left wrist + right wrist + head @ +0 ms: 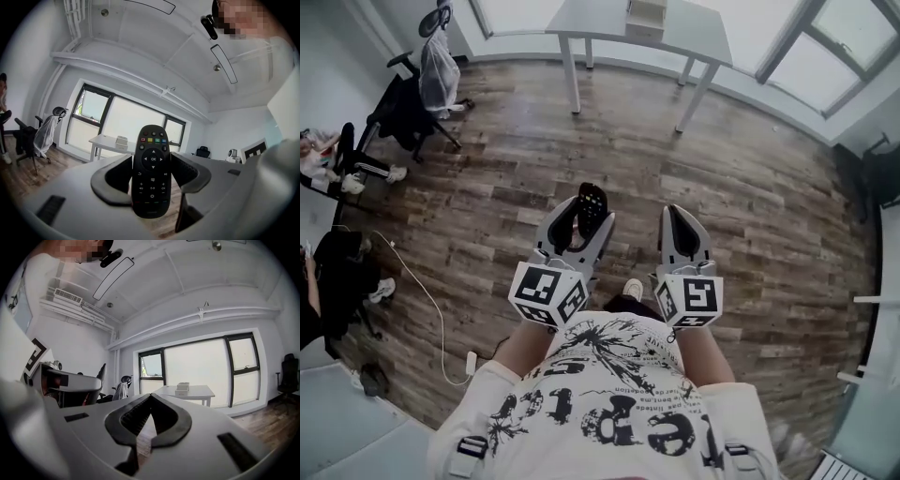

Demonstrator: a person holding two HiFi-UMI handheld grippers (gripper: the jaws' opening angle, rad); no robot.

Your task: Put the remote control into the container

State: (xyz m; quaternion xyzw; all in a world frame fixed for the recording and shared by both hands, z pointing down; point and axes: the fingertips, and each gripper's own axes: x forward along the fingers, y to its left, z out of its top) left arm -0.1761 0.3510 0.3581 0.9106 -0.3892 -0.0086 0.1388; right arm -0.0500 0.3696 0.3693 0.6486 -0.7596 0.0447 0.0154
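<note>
Head view: mid-frame, the left gripper (581, 225) clamps the remote control (592, 201) above the wood floor (750, 187); the right gripper (680, 225) beside it is closed on nothing. Left gripper view: jaws pinch the remote control around its middle, so carry it level, grip firm. Right gripper view: empty, closed jaws face a white counter (204, 391) at centre bearing a small box (182, 388), perhaps the container
</note>
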